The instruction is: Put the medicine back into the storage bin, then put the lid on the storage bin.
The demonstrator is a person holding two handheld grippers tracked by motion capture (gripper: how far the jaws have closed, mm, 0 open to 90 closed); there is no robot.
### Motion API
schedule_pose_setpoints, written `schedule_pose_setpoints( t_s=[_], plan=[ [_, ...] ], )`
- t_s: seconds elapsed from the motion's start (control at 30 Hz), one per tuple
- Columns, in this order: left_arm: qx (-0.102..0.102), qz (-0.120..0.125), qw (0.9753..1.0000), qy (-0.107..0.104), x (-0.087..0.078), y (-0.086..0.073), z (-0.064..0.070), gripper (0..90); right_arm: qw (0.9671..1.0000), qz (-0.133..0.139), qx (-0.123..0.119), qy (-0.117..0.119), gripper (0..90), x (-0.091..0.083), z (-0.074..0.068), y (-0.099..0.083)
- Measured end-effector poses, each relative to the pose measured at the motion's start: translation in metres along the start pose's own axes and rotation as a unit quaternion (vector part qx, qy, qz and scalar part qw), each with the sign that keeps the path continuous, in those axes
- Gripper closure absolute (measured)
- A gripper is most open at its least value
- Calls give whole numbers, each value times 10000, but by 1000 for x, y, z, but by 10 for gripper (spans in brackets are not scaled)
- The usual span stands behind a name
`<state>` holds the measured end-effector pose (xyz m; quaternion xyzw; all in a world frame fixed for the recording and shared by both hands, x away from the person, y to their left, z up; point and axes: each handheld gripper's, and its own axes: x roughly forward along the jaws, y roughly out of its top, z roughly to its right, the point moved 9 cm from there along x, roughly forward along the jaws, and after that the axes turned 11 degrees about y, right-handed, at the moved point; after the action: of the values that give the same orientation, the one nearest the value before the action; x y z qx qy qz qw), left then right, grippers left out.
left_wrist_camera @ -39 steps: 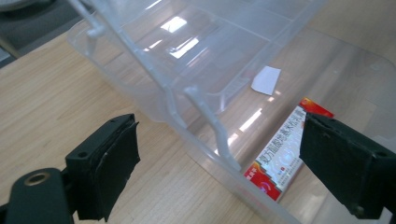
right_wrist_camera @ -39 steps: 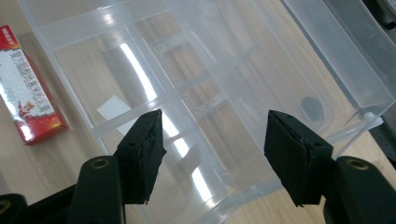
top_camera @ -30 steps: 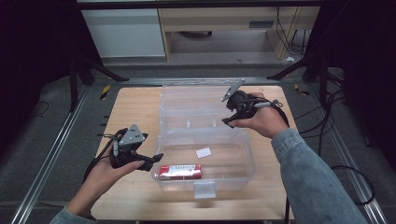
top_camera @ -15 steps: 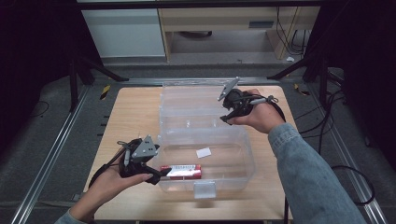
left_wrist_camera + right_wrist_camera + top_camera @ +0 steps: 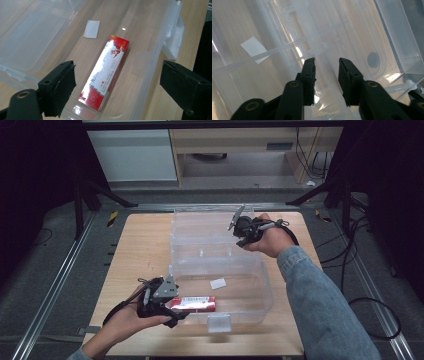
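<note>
Moving in from the left since a second earlier, the left gripper [image 5: 172,312] hung wide open at the clear bin's [image 5: 265,285] near wall, the red box [image 5: 105,72] lying flat inside, between its jaws; the right gripper [image 5: 239,231] held narrowly open, empty, over the lid [image 5: 200,227]

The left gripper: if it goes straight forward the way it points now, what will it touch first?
Most likely the red box lying in the clear bin. The left gripper has open jaws either side of it, though the bin's near wall may come first; depth is unclear.
</note>
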<state>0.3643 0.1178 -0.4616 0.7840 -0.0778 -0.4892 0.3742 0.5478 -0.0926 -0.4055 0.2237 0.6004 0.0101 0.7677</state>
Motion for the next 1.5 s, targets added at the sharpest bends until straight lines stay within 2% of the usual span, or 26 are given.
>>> schedule_pose_setpoints(
  t_s=[0.1, 0.2, 0.37, 0.4, 0.47, 0.5, 0.57, 0.6, 0.63, 0.67, 0.7, 0.73, 0.8, 0.9, 1.03, 1.13, 1.3, 1.4, 1.5],
  plan=[
    [51, -14, 10000, -61, 0, -3, 3, 121, 10000, -20, 38, 44, 704, 0, 1, -1],
    [98, -121, 9996, -255, 1, -9, 12, 122, 10000, -59, -2, 34, 707, 0, 2, -1],
    [206, -251, 9990, -314, 7, -18, 18, 199, 10000, -99, 9, 2, 707, 1, 1, -1],
    [187, -309, 9987, -354, 11, -22, 19, 291, 9999, -105, 31, 3, 708, 1, 1, -1],
    [186, -351, 9986, -347, 14, -25, 19, 320, 9999, -106, 34, 9, 708, 1, 1, -1],
    [150, -408, 9984, -370, 18, -28, 19, 386, 9999, -118, 42, 29, 711, 1, 2, -1],
    [72, -359, 9985, -409, 19, -27, 19, 409, 9999, -121, 34, 42, 713, 1, 2, -1],
    [100, -374, 9986, -356, 23, -29, 16, 478, 9999, -122, 21, 64, 718, 1, 2, -2],
    [100, -374, 9986, -356, 23, -29, 16, 504, 9999, -122, 21, 64, 718, 1, 2, -2],
    [35, -426, 9982, -429, 26, -30, 14, 509, 9999, -136, 37, 77, 720, 1, 3, -2],
    [35, -426, 9982, -429, 26, -30, 14, 550, 9999, -136, 37, 77, 720, 1, 3, -2],
    [-5, -377, 9977, -570, 28, -30, 14, 580, 9999, -152, 26, 57, 721, 1, 5, -2],
    [-42, -365, 9973, -642, 29, -29, 12, 635, 9999, -123, 98, 70, 721, 2, 8, -2],
    [-16, -395, 9974, -605, 31, -27, 7, 728, 9998, -76, 184, 65, 721, 2, 13, -2],
    [-90, -453, 9978, -472, 37, -21, -9, 719, 9993, 40, 366, 84, 725, 5, 26, -1],
    [-124, -421, 9980, -450, 42, -18, -15, 716, 9993, 45, 370, 42, 724, 6, 34, -1],
    [-193, -364, 9982, -444, 48, -13, -18, 717, 9991, -2, 435, 4, 724, 7, 43, 0],
    [-103, -373, 9984, -420, 48, -12, -18, 718, 9987, -83, 492, 80, 742, 7, 43, 1],
    [-118, -349, 9985, -417, 48, -12, -18, 719, 9989, -114, 435, 118, 757, 5, 41, 3]
  ],
)
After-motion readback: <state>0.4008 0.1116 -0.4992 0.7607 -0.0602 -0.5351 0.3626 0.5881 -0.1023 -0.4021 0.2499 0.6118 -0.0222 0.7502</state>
